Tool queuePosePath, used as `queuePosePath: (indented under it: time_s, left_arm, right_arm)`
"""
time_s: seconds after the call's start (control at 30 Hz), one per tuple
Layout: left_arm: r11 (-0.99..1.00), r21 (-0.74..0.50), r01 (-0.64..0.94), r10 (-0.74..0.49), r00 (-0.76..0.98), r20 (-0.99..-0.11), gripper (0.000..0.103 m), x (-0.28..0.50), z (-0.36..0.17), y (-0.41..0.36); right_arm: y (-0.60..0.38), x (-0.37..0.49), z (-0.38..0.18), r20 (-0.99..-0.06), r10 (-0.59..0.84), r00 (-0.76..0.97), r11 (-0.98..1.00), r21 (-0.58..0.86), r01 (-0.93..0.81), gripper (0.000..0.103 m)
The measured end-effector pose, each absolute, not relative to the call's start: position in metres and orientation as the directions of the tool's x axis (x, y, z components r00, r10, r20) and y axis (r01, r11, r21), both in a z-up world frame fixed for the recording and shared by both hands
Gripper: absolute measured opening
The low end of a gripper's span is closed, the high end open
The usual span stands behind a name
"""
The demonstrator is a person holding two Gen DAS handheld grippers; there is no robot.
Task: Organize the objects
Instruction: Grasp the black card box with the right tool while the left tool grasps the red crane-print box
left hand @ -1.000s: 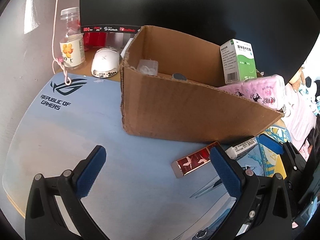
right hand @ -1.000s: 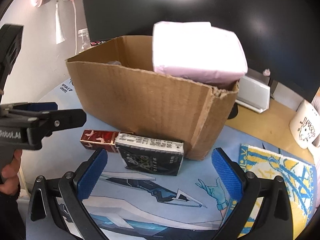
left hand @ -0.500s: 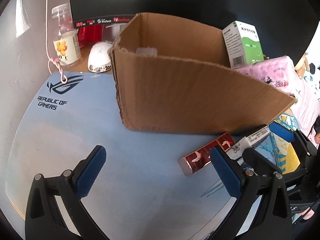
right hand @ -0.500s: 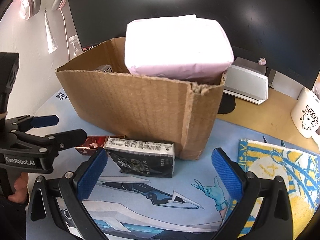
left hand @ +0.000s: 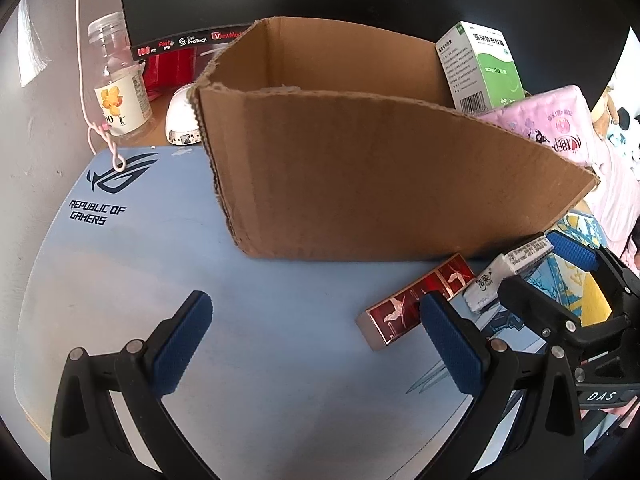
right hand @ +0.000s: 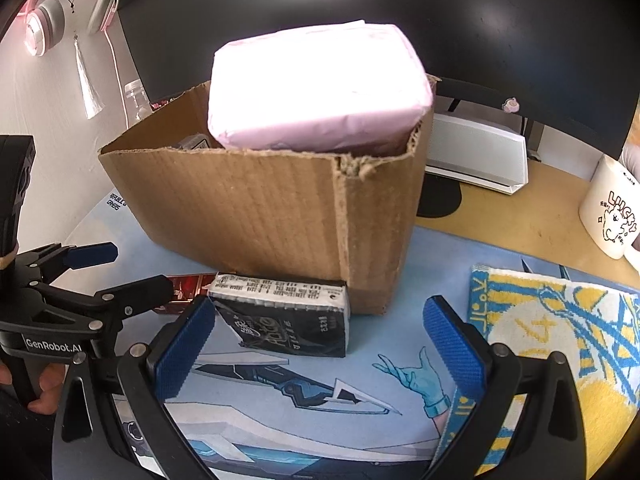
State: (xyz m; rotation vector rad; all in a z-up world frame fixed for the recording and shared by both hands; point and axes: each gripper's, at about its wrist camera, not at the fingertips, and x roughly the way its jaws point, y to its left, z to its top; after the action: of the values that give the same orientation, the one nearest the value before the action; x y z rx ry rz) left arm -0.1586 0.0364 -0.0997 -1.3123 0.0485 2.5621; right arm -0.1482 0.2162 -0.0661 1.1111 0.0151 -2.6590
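Observation:
An open cardboard box [left hand: 360, 184] [right hand: 272, 208] stands on the blue desk mat. It holds a pink tissue pack [right hand: 316, 88] [left hand: 552, 128] and a green-and-white medicine box [left hand: 480, 64]. A red flat box [left hand: 408, 304] [right hand: 188, 286] lies on the mat at the box's foot, next to a black tissue packet [right hand: 292, 316] [left hand: 508, 268]. My left gripper [left hand: 316, 344] is open and empty, its right finger just in front of the red box. My right gripper [right hand: 316, 352] is open and empty, close in front of the black packet.
A drink bottle [left hand: 118, 84] and a white mouse-like device [left hand: 180, 120] stand behind the mat at the left. A monitor fills the back. A white mug [right hand: 612, 212], a white speaker [right hand: 476, 156] and a yellow-blue towel [right hand: 560, 336] lie to the right.
Both grippers have moved closer to the cardboard box and lower; the red box and the black packet now lie nearer the fingers. Nothing was grasped.

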Motion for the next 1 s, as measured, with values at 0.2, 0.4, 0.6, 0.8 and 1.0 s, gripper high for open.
queuePosePath:
  time_s: [0.2, 0.4, 0.6, 0.8, 1.0]
  left_arm:
    - [-0.963, -0.103, -0.248, 0.228, -0.55, -0.804, 0.103, -0.159, -0.1, 0.033]
    - [-0.967, -0.091, -0.239, 0.214, -0.56, -0.801, 0.103, -0.158, -0.098, 0.032]
    - [-0.963, -0.109, -0.245, 0.233, -0.56, -0.795, 0.103, -0.159, -0.096, 0.029]
    - [-0.956, -0.119, -0.268, 0.255, -0.559, -0.789, 0.103, -0.16, -0.094, 0.03]
    - [-0.943, -0.086, -0.322, 0.263, -0.558, -0.787, 0.103, -0.158, -0.095, 0.043]
  right_arm:
    - [0.216, -0.149, -0.065, -0.7, -0.241, -0.672, -0.965, 0.096, 0.245, 0.103]
    - [0.211, -0.147, -0.062, -0.695, -0.262, -0.67, -0.956, 0.093, 0.278, 0.086]
    - [0.219, -0.145, -0.058, -0.707, -0.241, -0.664, -0.964, 0.094, 0.25, 0.068]
    - [0.223, -0.146, -0.052, -0.698, -0.27, -0.663, -0.959, 0.131, 0.252, 0.068]
    - [0.224, -0.147, -0.056, -0.71, -0.295, -0.639, -0.951, 0.152, 0.27, 0.068]
